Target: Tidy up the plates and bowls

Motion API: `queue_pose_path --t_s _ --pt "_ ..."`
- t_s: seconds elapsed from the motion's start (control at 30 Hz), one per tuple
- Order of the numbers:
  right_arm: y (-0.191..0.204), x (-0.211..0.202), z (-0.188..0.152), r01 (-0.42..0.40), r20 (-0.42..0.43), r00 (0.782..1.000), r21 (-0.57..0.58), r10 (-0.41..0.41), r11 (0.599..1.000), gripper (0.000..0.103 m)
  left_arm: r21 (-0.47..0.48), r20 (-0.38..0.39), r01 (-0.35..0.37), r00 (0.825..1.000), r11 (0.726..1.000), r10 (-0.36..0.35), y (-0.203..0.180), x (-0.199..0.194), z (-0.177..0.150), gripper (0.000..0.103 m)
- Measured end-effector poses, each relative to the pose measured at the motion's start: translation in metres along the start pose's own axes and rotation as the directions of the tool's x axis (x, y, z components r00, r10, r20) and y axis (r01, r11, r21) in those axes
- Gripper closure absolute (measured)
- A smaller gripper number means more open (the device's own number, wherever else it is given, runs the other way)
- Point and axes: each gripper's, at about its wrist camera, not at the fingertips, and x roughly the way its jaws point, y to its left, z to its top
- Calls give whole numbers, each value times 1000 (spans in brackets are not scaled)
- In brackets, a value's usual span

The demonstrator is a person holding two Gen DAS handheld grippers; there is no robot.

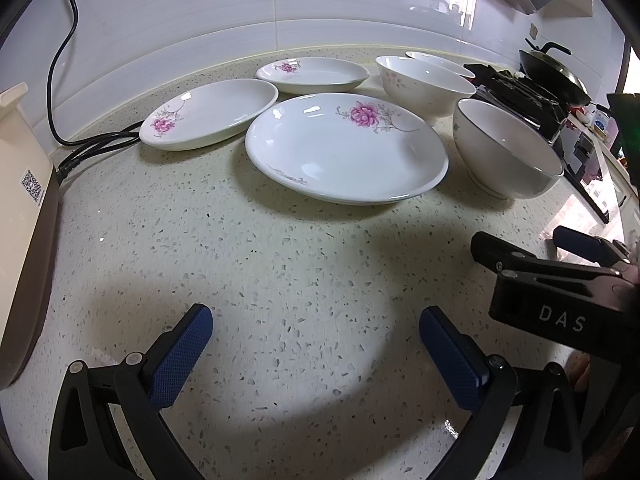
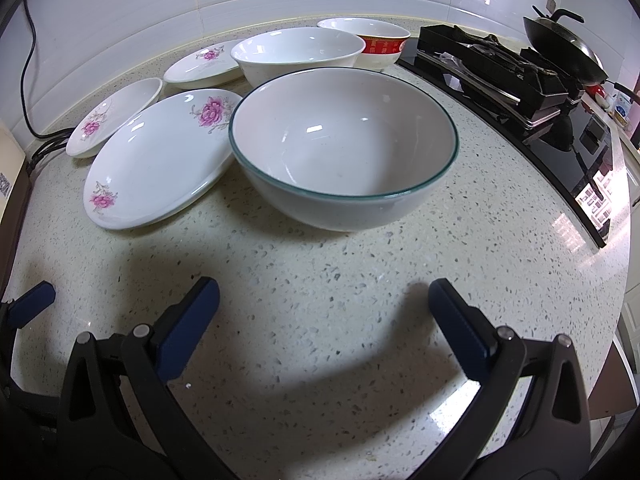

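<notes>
Overhead-lit speckled countertop (image 2: 320, 280), white tiled wall (image 1: 180, 8), stove (image 2: 500, 72) at right; both jaws apart, empty.

red-banded bowl (image 2: 380, 46) partly hidden, QR label (image 1: 31, 186) unreadable

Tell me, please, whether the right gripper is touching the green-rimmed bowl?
Apart. The right wrist view shows bare counter between the right gripper and the green-rimmed bowl.
</notes>
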Motion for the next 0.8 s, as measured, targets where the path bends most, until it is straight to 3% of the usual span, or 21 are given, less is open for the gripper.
queue_pose_path --t_s 0.33,0.53,0.8 --pt "4 -1 0 -63 -27 998 -83 61 995 0 -12 -16 -9 1000 1000 9 5 3 3 0" --pt "12 0 7 -133 -60 990 -93 128 987 0 -117 -15 -44 999 992 43 29 3 6 0" --pt "37 3 20 -257 -41 965 11 257 966 0 -249 -24 -110 994 962 107 68 5 7 0"
